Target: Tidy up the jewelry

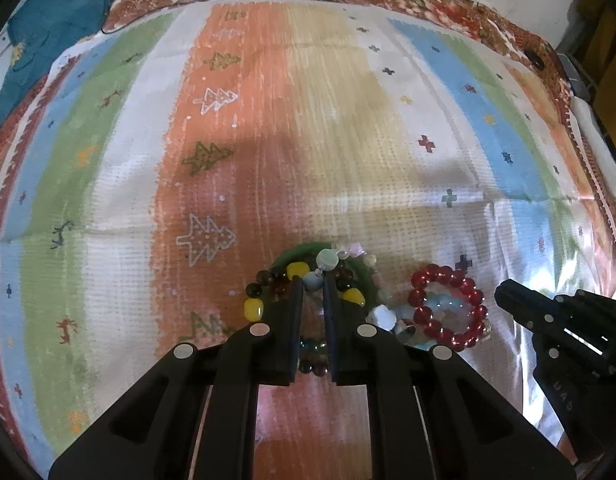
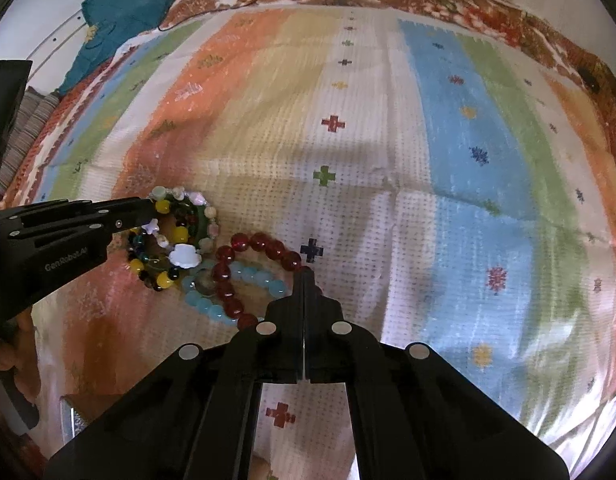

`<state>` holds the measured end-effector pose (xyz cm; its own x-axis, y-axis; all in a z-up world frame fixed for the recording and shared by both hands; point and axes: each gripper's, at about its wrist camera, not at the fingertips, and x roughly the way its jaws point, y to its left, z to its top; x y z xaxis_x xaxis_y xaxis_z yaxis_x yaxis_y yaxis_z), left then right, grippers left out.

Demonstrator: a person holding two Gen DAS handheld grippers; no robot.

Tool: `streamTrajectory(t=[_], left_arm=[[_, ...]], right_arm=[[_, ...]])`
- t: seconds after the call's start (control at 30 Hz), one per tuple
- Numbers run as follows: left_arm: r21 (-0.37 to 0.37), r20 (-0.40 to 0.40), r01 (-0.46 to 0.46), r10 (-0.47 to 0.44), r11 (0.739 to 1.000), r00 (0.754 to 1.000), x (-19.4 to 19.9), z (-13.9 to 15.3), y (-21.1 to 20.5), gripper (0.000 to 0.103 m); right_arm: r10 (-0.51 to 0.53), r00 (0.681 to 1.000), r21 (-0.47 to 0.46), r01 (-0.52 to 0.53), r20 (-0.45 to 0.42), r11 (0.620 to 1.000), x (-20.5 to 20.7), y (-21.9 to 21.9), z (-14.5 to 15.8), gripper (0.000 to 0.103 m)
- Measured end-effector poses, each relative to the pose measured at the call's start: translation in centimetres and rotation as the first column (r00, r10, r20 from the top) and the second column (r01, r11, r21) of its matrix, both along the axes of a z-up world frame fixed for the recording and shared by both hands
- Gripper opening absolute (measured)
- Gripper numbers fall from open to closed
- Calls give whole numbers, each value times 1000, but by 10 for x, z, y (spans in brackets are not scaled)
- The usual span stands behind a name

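Observation:
A pile of bead bracelets lies on a striped cloth. My left gripper [image 1: 312, 282] is over the pile, its fingers closed narrowly around a pale blue bead of the mixed yellow-and-brown bracelet [image 1: 254, 308], which also shows in the right wrist view [image 2: 164, 264]. A green ring [image 1: 304, 250] lies under it. A red bead bracelet [image 1: 447, 306] lies to the right, over a light blue bracelet [image 2: 248, 276]. My right gripper [image 2: 304, 274] is shut, its tips on the red bracelet [image 2: 268, 248]; whether it pinches a bead is hidden.
The striped cloth [image 2: 447, 140] with small cross and tree motifs covers the surface. A teal fabric item [image 1: 48, 32] lies at the far left corner. A white flower charm [image 2: 184, 256] sits in the pile.

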<state>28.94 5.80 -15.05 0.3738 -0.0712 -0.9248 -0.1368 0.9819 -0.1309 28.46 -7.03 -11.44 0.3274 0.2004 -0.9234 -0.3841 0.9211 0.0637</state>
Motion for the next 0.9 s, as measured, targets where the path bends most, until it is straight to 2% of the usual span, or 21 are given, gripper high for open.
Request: streamTrajectory(t=[0.1,0.2,0.37,0.43,0.47,0.77,0.9], left_arm=[[13,19,6,-6,1000,1000,-5,10,-1,10],[36,31,16,-17,999,999,-9,16,-4,10],[40,21,26,-27,999,999,-10,15,-5,10],[42,18,21,-22,999,1000,-8,12,-4,10],[39,16,21,-21,999,1000,-7,12,-4,10],[31,4,19,-19,999,1000,0,4,-5,10],[29,1,22,-22,999,1000,1,2,-6,10]], right_arm=[[16,1000,-7,-16,14,1000,-5,5,6,1],[0,1000,7,0,-11,1000,-4,4,5,1],[-18,999,-13,17,-28,1000,-1,3,1,1],[-42,999,-19,41,-27,999,3,0,-1,24],[-46,999,-13,46,-27,999,4,-2,-2,49],[-53,998,-34,51,-45,998,14,-4,-19,50],[-64,996,-36,62,-59,997,18,-6,-25,42]])
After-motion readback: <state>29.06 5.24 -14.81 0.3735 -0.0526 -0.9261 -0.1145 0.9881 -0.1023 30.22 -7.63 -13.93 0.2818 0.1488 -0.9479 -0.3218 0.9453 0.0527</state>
